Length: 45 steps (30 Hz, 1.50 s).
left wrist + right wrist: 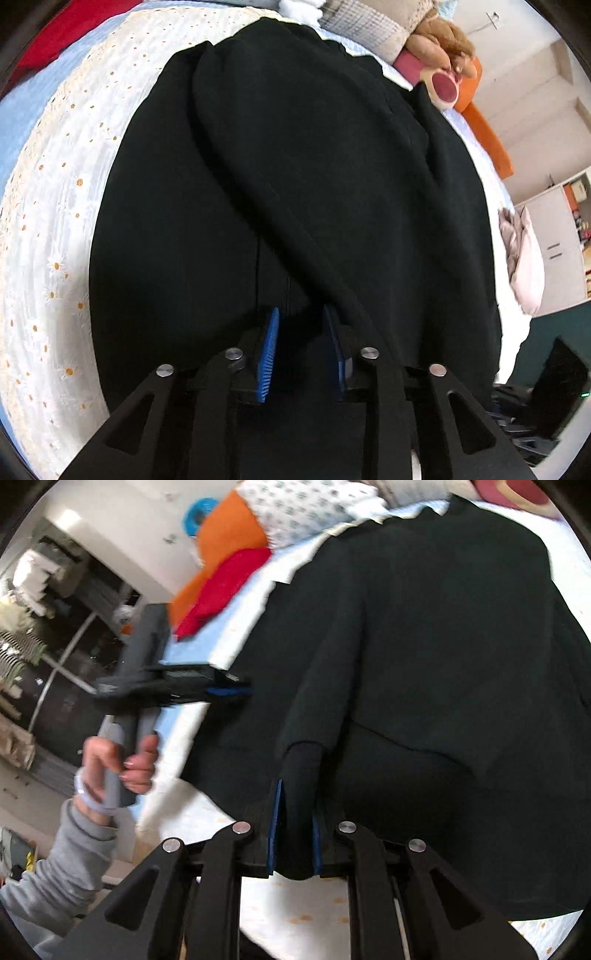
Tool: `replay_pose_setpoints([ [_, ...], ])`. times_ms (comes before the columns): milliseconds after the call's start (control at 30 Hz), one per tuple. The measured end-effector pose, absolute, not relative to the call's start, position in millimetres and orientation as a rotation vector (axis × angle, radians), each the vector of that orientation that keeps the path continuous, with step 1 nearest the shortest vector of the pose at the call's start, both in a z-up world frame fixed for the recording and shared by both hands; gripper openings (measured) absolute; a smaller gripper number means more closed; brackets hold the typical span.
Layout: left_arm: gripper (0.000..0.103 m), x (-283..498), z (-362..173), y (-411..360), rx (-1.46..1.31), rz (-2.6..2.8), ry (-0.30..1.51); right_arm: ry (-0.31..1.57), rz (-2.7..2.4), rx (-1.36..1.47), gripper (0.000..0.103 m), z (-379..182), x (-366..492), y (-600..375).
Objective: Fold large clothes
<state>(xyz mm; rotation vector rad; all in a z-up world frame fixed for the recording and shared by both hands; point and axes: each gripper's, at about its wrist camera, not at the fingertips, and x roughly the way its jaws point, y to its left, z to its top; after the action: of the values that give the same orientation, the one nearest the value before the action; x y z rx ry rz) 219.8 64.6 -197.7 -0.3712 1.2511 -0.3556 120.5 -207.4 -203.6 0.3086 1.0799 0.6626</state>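
Note:
A large black garment [280,177] lies spread on a white daisy-print bedspread [55,221], with a long sleeve folded diagonally across it. My left gripper [301,317] is at the garment's near edge, its blue pads apart with black cloth between and over them. In the right wrist view the left gripper [236,686] sits at the garment's [443,646] left edge. My right gripper [297,794] is shut on the sleeve cuff [301,771] and holds it just above the bedspread.
A red cloth [221,590] and an orange cushion [225,528] lie at the bed's far side. A teddy bear with a pink mug [445,86] sits by the pillows. A pale garment [522,258] hangs off the bed's right edge near white cabinets.

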Motion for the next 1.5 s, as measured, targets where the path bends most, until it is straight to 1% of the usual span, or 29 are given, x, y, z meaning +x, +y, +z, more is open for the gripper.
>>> replay_pose_setpoints([
  [67,0.057,223,-194,71,-0.387,-0.338,1.231,1.075,0.630,0.287,0.014,-207,122,-212],
  [100,0.061,226,-191,73,-0.379,-0.326,1.213,1.076,0.637,0.296,0.014,-208,121,-214],
  [200,0.062,239,-188,78,-0.412,-0.322,1.188,1.073,0.713,0.429,0.014,-205,121,-224],
  [333,0.062,256,-191,78,-0.431,-0.299,1.181,1.041,0.796,0.523,0.014,-189,117,-226],
  [433,0.062,264,-200,88,-0.516,-0.274,1.193,1.021,0.813,0.524,0.014,-177,120,-222],
  [500,0.064,263,-204,99,-0.600,-0.275,1.192,1.011,0.809,0.527,0.014,-175,120,-225],
  [533,0.066,261,-206,103,-0.627,-0.272,1.191,1.009,0.798,0.524,0.014,-175,120,-227],
  [600,0.067,258,-208,105,-0.664,-0.274,1.178,1.018,0.782,0.537,0.014,-181,120,-232],
  [667,0.072,254,-208,109,-0.714,-0.279,1.157,1.035,0.780,0.576,0.014,-187,120,-238],
  [733,0.072,256,-210,114,-0.781,-0.282,1.145,1.040,0.785,0.597,0.014,-189,122,-239],
  [800,0.072,262,-209,111,-0.783,-0.279,1.133,1.037,0.788,0.600,0.014,-189,123,-237],
  [833,0.072,266,-207,107,-0.759,-0.272,1.129,1.036,0.797,0.614,0.014,-188,123,-237],
  [900,0.060,271,-207,98,-0.742,-0.288,1.131,1.032,0.808,0.621,0.014,-187,121,-237],
  [967,0.038,279,-207,89,-0.721,-0.292,1.145,1.028,0.814,0.620,0.014,-185,120,-233],
  [1000,0.034,283,-206,85,-0.701,-0.279,1.148,1.029,0.823,0.628,0.014,-184,121,-231],
  [1033,0.021,286,-206,83,-0.698,-0.269,1.153,1.028,0.828,0.631,0.014,-183,122,-230],
  [1067,0.011,286,-206,84,-0.704,-0.262,1.158,1.023,0.832,0.629,0.014,-180,122,-228],
  [1133,0.011,289,-202,86,-0.712,-0.265,1.166,1.007,0.850,0.627,0.014,-172,121,-226],
  [1267,0.011,281,-176,95,-0.643,-0.259,1.150,0.976,0.878,0.621,0.014,-161,111,-232],
  [1367,0.012,277,-160,103,-0.602,-0.238,1.131,0.982,0.864,0.596,0.014,-165,109,-234],
  [1500,0.012,280,-174,99,-0.560,-0.205,1.170,1.024,0.768,0.549,0.014,-188,111,-240],
])
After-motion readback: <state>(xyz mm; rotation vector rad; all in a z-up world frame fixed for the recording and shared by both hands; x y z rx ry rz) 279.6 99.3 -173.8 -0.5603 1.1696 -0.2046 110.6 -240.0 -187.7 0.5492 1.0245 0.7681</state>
